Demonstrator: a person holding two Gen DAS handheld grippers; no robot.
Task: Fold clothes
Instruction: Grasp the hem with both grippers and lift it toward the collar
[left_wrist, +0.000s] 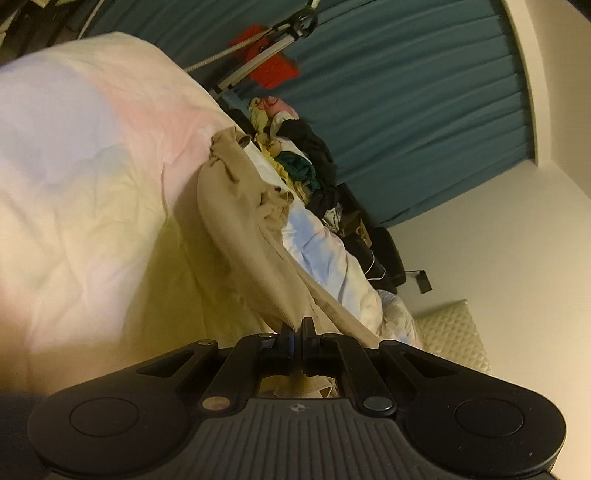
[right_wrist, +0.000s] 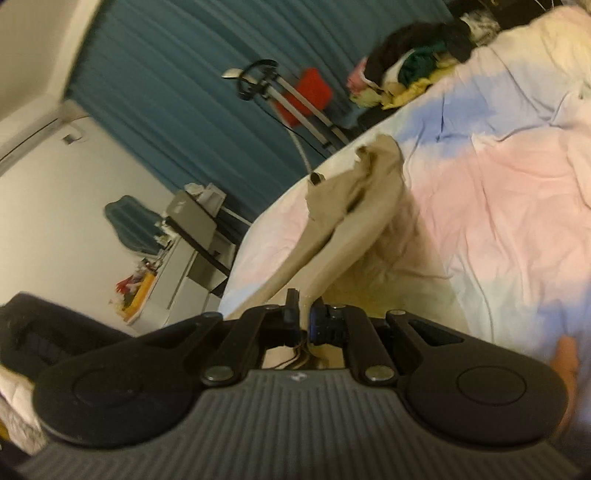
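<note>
Beige trousers hang stretched over the pastel bedsheet. My left gripper is shut on one end of them, the cloth running away from its jaws toward the waistband with a metal button. In the right wrist view the same beige trousers stretch from my right gripper, which is shut on their other end. The waistband end lifts off the pastel bedsheet. Both views are tilted.
A heap of mixed clothes lies at the far end of the bed, also in the right wrist view. Teal curtains, a red-seated stand, a pillow and a white desk with clutter surround the bed.
</note>
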